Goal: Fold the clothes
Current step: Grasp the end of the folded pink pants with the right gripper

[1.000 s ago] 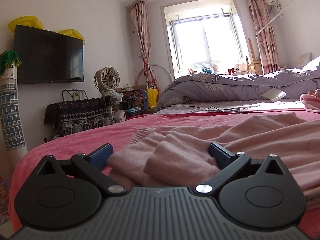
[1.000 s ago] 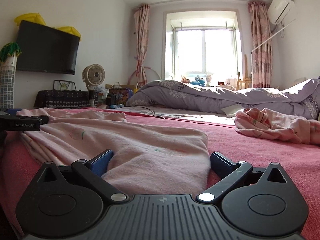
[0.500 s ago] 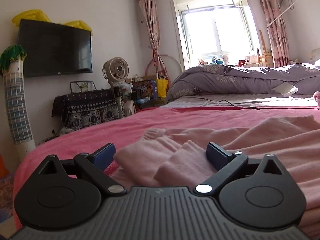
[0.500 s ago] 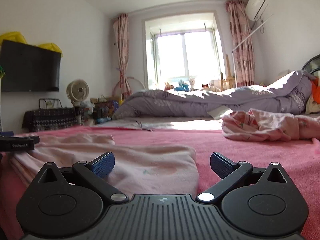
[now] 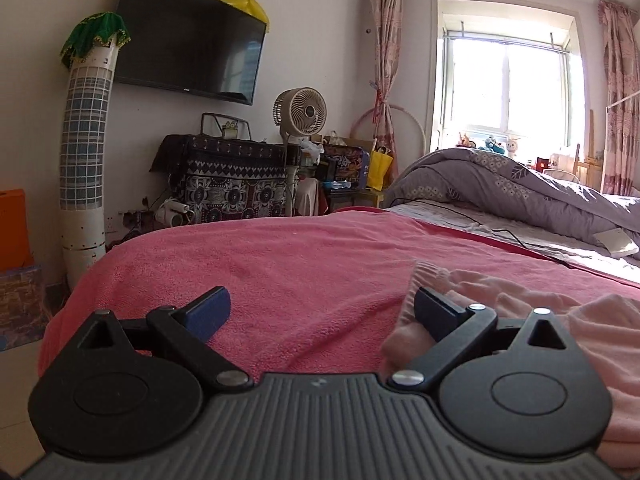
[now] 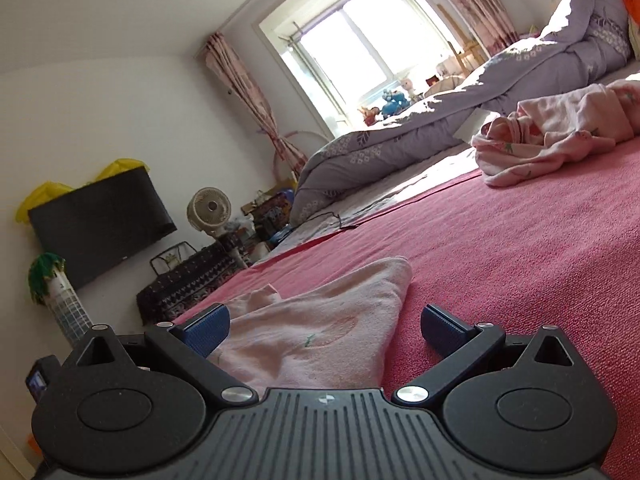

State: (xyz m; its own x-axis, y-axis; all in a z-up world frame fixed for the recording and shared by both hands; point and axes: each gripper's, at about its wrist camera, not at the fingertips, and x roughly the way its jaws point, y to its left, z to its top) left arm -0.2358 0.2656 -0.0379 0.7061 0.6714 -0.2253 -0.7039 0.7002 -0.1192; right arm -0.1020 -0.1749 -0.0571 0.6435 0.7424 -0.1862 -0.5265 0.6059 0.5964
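- While both grippers sit low over a pink blanket [image 5: 304,264] on a bed, each has its jaws spread wide and clamps nothing.
- Left gripper [image 5: 322,310]: only bare blanket lies between its blue pads; its right finger [image 5: 434,312] rests against the edge of a pale pink garment [image 5: 520,308].
- That garment lies bunched and wrinkled at the lower right of the left view, with a ribbed cuff near the fingertip.
- Right gripper [image 6: 324,326]: the garment [image 6: 320,336] lies between its open fingers, flat on the blanket, ending in a soft corner ahead.
- Small printed marks show on the cloth.
- Farther off, a second pink garment [image 6: 560,128] lies crumpled near a purple quilt [image 6: 460,120].
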